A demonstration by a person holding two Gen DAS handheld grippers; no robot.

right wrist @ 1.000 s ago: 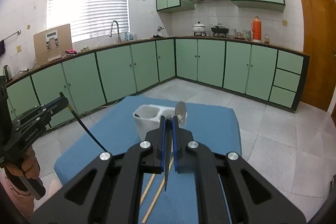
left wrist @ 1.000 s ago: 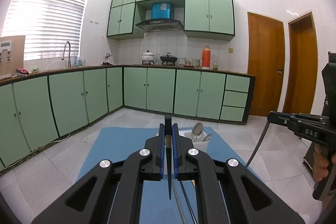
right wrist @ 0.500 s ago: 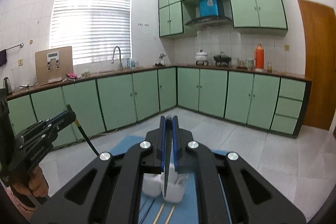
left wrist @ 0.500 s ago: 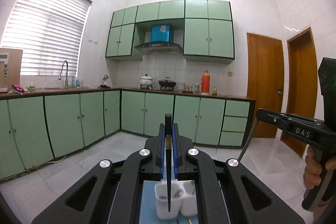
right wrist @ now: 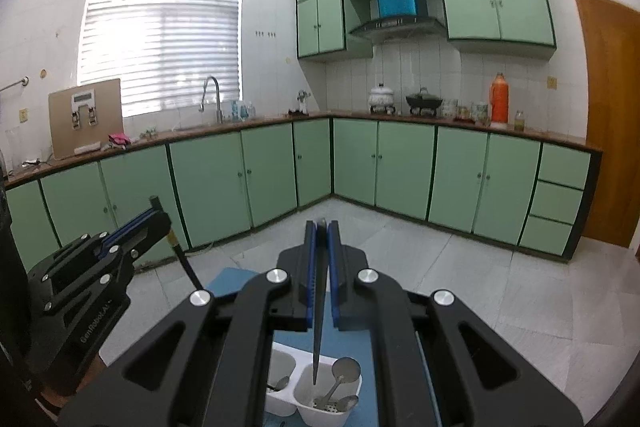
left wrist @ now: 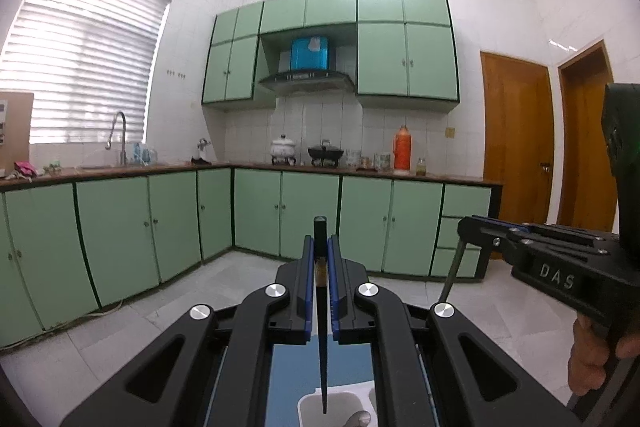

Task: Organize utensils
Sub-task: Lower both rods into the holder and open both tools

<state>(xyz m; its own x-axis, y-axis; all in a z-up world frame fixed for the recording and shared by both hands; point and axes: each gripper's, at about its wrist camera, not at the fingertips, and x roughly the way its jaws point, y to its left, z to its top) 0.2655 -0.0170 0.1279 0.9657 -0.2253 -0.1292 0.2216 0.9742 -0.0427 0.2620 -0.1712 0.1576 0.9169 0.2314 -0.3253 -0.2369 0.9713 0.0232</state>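
A: You're standing in a kitchen of pale green cabinets [right wrist: 404,163] and white tile, over a blue mat [right wrist: 232,283] on the tiled floor.

B: Where's the holder relative to your claws?

A: The white plastic two-compartment utensil holder [right wrist: 320,413] sits on the mat directly below your right gripper [right wrist: 321,227], at the bottom of its view. In your left gripper's [left wrist: 320,243] view only its white rim [left wrist: 340,399] shows, again straight under the fingers.

B: And the claws themselves?

A: Both are pressed together on something thin. Your left pinches a slim dark chopstick [left wrist: 321,327] that hangs tip-down over the holder. Your right pinches a slim grey utensil handle [right wrist: 319,307], pointing down into the holder's right compartment; I can't tell whether the tip touches anything.

B: How does the holder look?

A: The right compartment holds metal spoons [right wrist: 344,373], one bowl-up, others lying low. A spoon end [right wrist: 280,383] peeks from the left compartment.
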